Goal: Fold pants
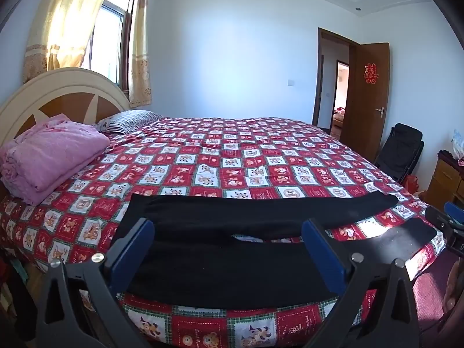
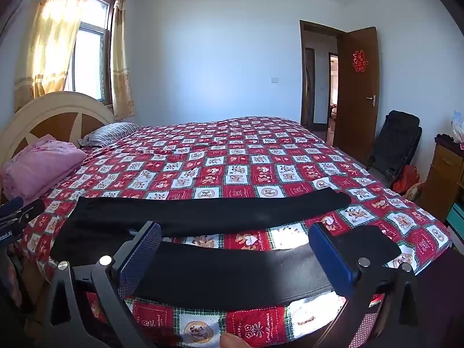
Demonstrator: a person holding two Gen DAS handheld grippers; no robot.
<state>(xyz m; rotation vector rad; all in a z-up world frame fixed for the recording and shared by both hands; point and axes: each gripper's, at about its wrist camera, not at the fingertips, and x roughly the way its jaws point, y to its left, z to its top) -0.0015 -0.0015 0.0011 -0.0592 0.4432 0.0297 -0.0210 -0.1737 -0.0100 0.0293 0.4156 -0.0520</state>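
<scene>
Black pants lie spread flat along the near edge of the bed, waist to the left, both legs stretched to the right with a narrow gap between them. My left gripper hovers open over the near leg close to the crotch, touching nothing. In the right wrist view the same pants run across the quilt. My right gripper is open above the near leg, toward its cuff end, with nothing between its blue pads. The right gripper also shows at the far right of the left wrist view.
A red patterned quilt covers the bed. A folded pink blanket and a striped pillow lie by the headboard. A black chair and a wooden cabinet stand on the right by the open door.
</scene>
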